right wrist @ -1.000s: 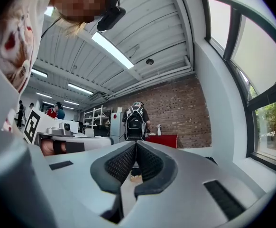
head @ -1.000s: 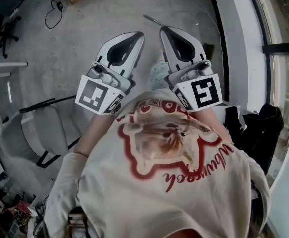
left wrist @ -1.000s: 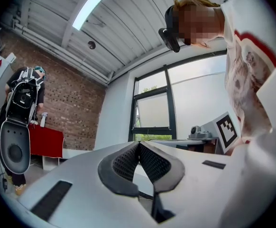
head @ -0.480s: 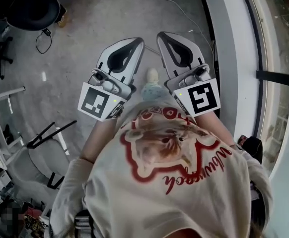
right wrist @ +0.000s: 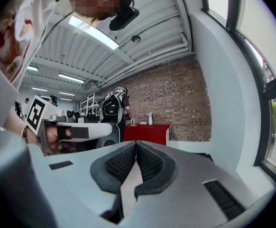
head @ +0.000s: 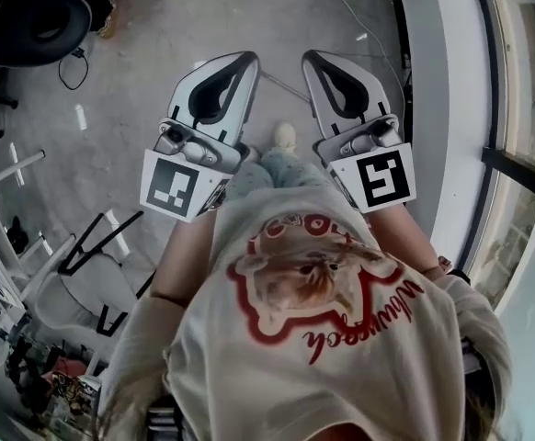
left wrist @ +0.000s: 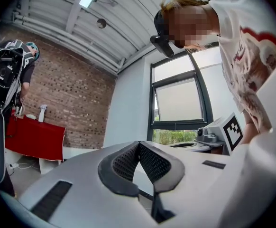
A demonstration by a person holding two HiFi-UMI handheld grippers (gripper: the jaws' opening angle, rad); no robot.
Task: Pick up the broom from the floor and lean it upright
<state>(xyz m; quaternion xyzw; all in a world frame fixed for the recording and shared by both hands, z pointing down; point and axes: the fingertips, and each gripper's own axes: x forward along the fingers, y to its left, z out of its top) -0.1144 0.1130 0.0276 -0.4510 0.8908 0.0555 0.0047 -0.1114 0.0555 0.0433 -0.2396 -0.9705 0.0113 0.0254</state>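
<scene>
Approach stage of the broom job: the person holds both tools level out in front above the bare grey concrete floor, one pale shoe forward between them. The left gripper is clenched on nothing, and its own view shows the ribbed black pads meeting at the tips. The right gripper is likewise closed and empty. No pick-up is under way yet.

The broom itself cannot be made out for certain. A thin pale rod lies on the floor between the two grippers, just ahead of the shoe. It may be the handle, but no brush head shows. The next move, on this reading, is to find the broom, bring one gripper down to the floor and close its parted jaws around the handle. The broom can then be raised against a support such as the white wall beside the tall dark-framed window.

The person's torso fills the lower half of the head view and hides the floor underfoot. Both gripper views look level across the room, the right one toward a red-draped counter below a brick wall, and show no floor close by.
</scene>
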